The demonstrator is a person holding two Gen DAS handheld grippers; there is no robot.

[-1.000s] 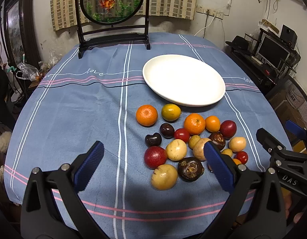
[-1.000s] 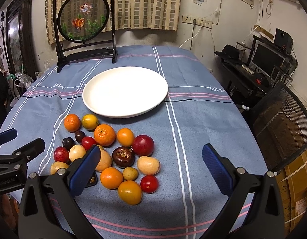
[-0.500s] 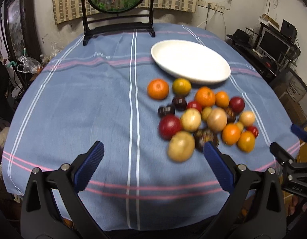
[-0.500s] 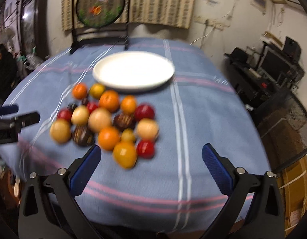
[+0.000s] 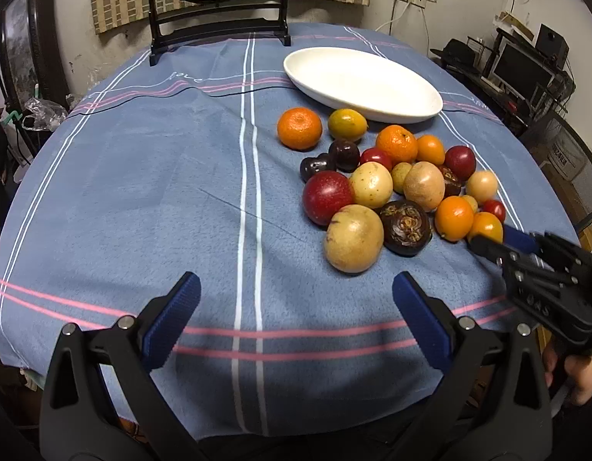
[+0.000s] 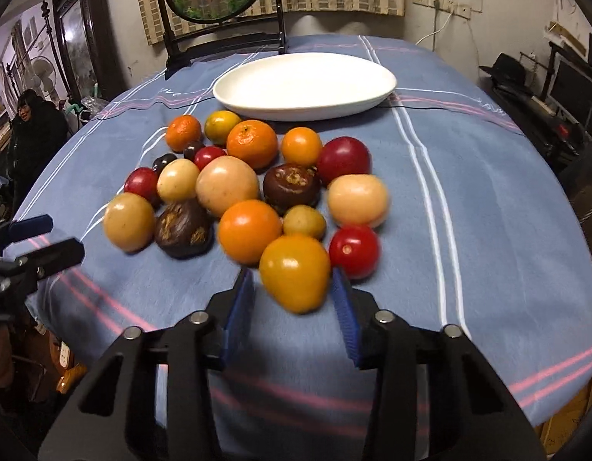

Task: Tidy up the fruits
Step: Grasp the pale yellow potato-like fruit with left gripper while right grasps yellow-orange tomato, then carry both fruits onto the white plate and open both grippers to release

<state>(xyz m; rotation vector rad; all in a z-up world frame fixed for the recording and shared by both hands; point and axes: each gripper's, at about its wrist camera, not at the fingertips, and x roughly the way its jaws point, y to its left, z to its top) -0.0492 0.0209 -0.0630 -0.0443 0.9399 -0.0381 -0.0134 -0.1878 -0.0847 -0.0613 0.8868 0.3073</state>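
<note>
Several fruits lie clustered on the blue cloth: oranges, red plums, yellow passion fruits, dark mangosteens. A yellow-orange tomato (image 6: 294, 272) at the pile's near edge sits between the blue pads of my right gripper (image 6: 294, 299); the jaws stand narrowed around it, contact unclear. In the left wrist view this tomato (image 5: 485, 226) shows with the right gripper (image 5: 499, 240) against it. My left gripper (image 5: 296, 317) is open and empty above bare cloth, left of a yellow passion fruit (image 5: 353, 238). An empty white plate (image 6: 303, 86) lies behind the pile.
A round fish-picture screen on a black stand (image 6: 219, 44) stands at the table's far edge. The table's near edge (image 5: 257, 422) is close under both grippers. A desk with monitors (image 5: 526, 73) and a mesh chair (image 5: 564, 153) stand to the right. A person (image 6: 30, 134) sits at the left.
Both grippers have dropped lower and nearer the table. My right gripper has moved in on the yellow-orange tomato and its jaws have narrowed from wide open. The left stays open.
</note>
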